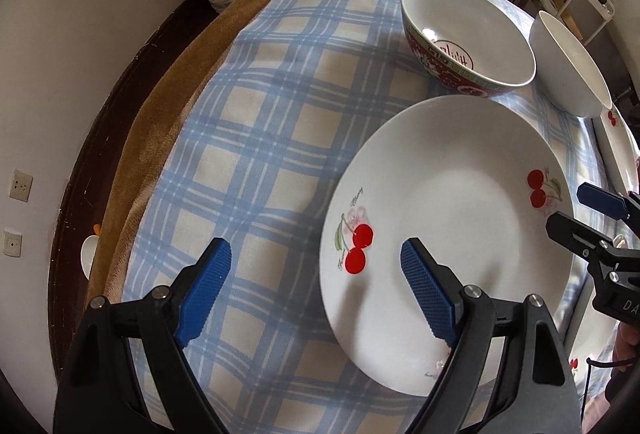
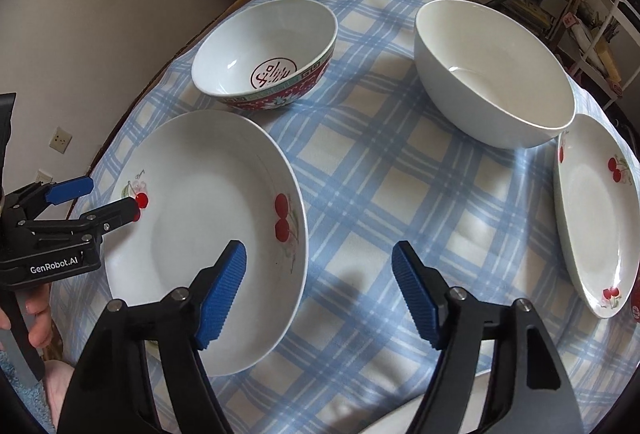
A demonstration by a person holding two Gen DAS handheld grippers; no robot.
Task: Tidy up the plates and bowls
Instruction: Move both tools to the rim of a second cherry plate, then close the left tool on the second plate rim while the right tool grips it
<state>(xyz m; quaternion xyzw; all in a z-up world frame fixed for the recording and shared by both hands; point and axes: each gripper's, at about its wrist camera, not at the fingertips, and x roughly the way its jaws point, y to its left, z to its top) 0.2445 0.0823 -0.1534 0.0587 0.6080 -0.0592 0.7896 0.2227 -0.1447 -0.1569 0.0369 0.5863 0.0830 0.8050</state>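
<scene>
- the large cherry plate (image 2: 200,230) lies flat on the checked tablecloth (image 2: 372,194), under and just left of the right gripper (image 2: 318,288), whose blue pads stand spread with nothing between them.
- the left gripper (image 1: 316,282) hovers over the same plate's left rim, also spread and empty; its right pad sits above the plate's face, its left pad above bare cloth.
- from the right wrist view, the left gripper shows at the plate's far-left edge, one finger right at the rim by a cherry print; whether it touches is unclear.
- ahead of both grippers, past the plate, stands the red patterned bowl (image 2: 266,54), upright and empty, just beyond the plate's far rim.
- ahead and to the right of the right gripper sits the plain white bowl (image 2: 494,74), upright, well apart from the red one.
- further right lies a small cherry plate (image 2: 596,218), close beside the white bowl's base; whether they touch is not clear.
- progress, as a judgement: nothing looks stacked or grouped yet; 2 plates and 2 bowls lie separately, so the sorting appears to be at its start.
- left to do, probably: gather plate with plate and bowl with bowl.
</scene>
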